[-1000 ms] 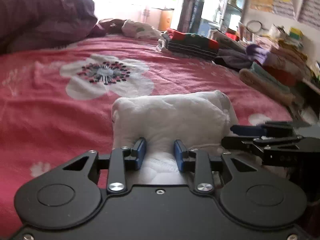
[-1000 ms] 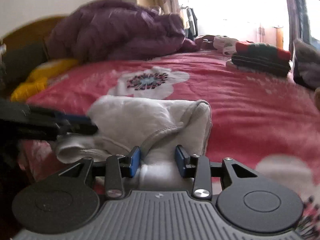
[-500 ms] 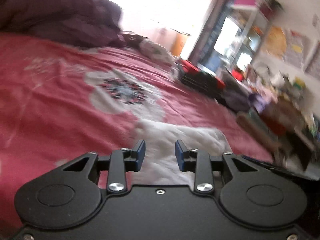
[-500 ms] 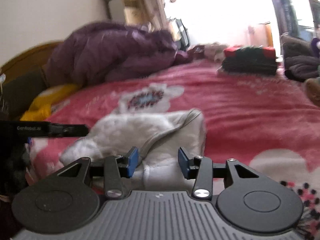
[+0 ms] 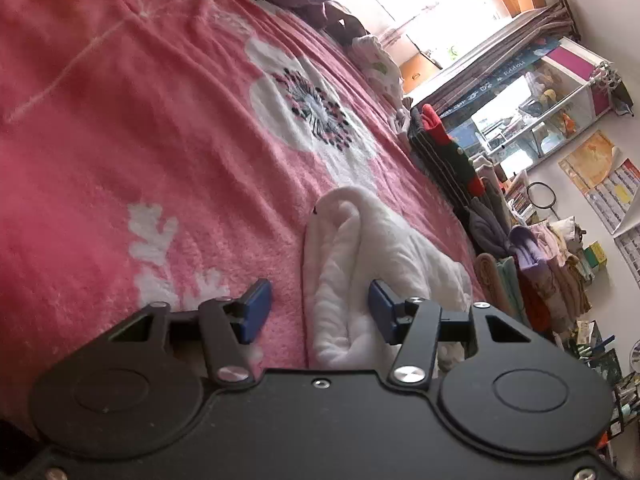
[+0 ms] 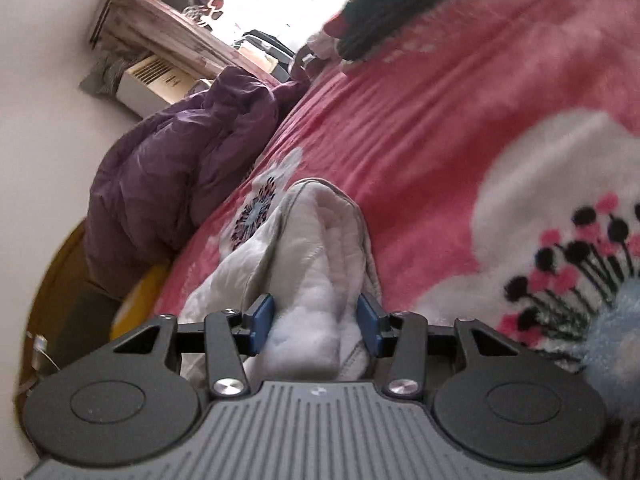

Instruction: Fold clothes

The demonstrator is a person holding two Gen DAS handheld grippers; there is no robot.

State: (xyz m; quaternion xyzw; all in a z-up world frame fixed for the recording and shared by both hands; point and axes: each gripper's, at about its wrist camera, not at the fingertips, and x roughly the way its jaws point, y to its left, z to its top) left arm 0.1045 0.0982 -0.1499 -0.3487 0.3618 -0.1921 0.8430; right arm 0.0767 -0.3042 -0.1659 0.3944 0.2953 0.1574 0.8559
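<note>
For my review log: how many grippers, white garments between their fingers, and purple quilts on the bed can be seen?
Grippers: 2 (left gripper, right gripper)
White garment: 1
Purple quilt: 1
Total: 4

Blurred far clothes stack (image 6: 390,8)

Daylight floods in from the window (image 5: 420,12) beyond the far edge of the bed (image 5: 120,140), blown out to plain white in both views and washing haze over whatever lies near it. The left wrist view is fairly sharp, though fisheye curving bends the room at its edges. The right wrist view is smeared by blur, worst toward its top and right edges.
</note>
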